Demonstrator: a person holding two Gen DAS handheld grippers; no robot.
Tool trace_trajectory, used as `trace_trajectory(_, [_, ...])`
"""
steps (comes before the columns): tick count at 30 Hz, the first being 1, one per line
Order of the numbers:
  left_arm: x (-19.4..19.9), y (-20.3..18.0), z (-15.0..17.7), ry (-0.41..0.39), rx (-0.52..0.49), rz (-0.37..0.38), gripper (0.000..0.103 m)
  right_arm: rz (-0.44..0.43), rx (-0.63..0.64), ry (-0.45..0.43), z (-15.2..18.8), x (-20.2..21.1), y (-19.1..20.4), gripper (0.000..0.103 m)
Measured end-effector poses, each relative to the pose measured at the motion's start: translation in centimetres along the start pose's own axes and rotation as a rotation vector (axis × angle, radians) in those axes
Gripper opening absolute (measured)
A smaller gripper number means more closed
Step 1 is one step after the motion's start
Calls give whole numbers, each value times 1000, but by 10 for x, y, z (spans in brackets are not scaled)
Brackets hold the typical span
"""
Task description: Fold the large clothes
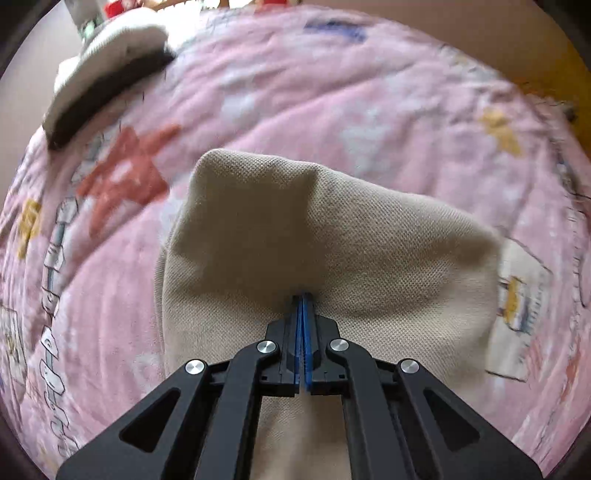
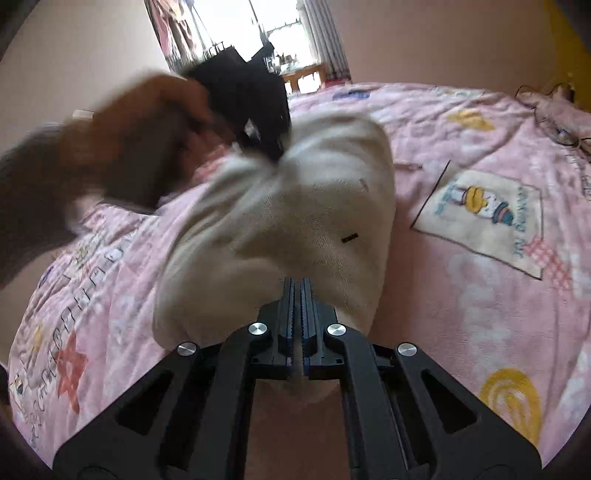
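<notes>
A beige knit garment (image 1: 314, 236) hangs bunched over a pink printed bedspread (image 1: 332, 92). My left gripper (image 1: 303, 295) is shut on a fold of it, the cloth draping around the blue pads. In the right wrist view the same beige garment (image 2: 295, 221) stretches between both grippers. My right gripper (image 2: 297, 282) is shut on its near edge. The left gripper (image 2: 251, 99), black and blurred, grips the far end, held by the person's hand (image 2: 147, 140). The garment is lifted off the bed.
The pink bedspread (image 2: 461, 314) has a cream picture patch (image 2: 487, 218). A grey and black cushion (image 1: 107, 74) lies at the far left. A cable and small items (image 2: 554, 110) lie at the far right. A window (image 2: 258, 22) and curtains are behind.
</notes>
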State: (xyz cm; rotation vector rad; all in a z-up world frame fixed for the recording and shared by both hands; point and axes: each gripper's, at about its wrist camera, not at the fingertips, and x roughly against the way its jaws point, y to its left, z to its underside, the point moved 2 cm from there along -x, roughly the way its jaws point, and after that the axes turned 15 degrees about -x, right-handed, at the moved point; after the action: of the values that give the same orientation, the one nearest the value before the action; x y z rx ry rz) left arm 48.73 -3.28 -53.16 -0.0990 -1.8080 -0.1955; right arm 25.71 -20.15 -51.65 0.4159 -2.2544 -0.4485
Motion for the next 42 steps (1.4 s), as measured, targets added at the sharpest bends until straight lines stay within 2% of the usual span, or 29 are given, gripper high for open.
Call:
trace_trajectory(3, [-6, -3, -3, 21, -67, -56, 3, 35, 69, 11, 13, 4, 11, 3])
trace_trajectory(5, [-10, 4, 0, 21, -41, -27, 3, 44, 79, 41, 21, -5, 11, 3])
trace_trajectory(7, [-22, 13, 3, 28, -39, -20, 4, 74, 149, 52, 31, -15, 12, 3])
trace_trajectory(9, [-30, 17, 5, 24, 4, 7, 4, 114, 204, 46, 39, -27, 15, 2])
trace_trajectory(11, [-21, 10, 5, 5, -26, -35, 3, 134, 211, 50, 38, -29, 18, 2])
trace_trajectory(14, [9, -5, 25, -47, -60, -60, 3, 111, 134, 88, 35, -27, 7, 2])
trace_trajectory(15, [19, -9, 35, -65, -59, -32, 3, 87, 89, 96, 32, -26, 1, 3])
trace_trajectory(18, [43, -16, 81, -86, -33, 85, 3, 63, 65, 104, 32, -25, -2, 3])
trace_trajectory(21, [43, -8, 123, -60, 25, 131, 3, 61, 42, 111, 30, -25, -1, 3])
trace_trajectory(23, [44, 1, 142, -78, 76, 134, 3, 45, 12, 115, 29, -24, -2, 3])
trace_trajectory(25, [42, 6, 150, -82, 79, 147, 3, 35, -5, 119, 29, -24, -4, 3])
trace_trajectory(27, [34, 5, 150, -85, 50, 128, 3, 21, -10, 116, 29, -23, -4, 3])
trace_trajectory(29, [19, -1, 148, -104, -13, 54, 4, -9, -28, 108, 26, -20, -3, 3])
trace_trajectory(32, [17, -8, 148, -132, -49, 6, 3, -28, -66, 132, 16, -14, -3, 3])
trace_trajectory(35, [29, -8, 151, -157, -61, 10, 3, -73, -146, 168, 7, -9, -17, 5])
trace_trajectory(39, [44, -3, 154, -157, -76, 37, 4, -121, -234, 193, -4, -3, -38, 11])
trace_trajectory(40, [47, 0, 154, -158, -72, 49, 7, -121, -250, 192, -7, -2, -41, 24])
trace_trajectory(41, [50, 4, 154, -159, -65, 59, 16, -115, -270, 186, -11, 0, -45, 37])
trace_trajectory(42, [53, 4, 156, -160, -57, 60, 32, -114, -292, 172, -16, 2, -49, 66])
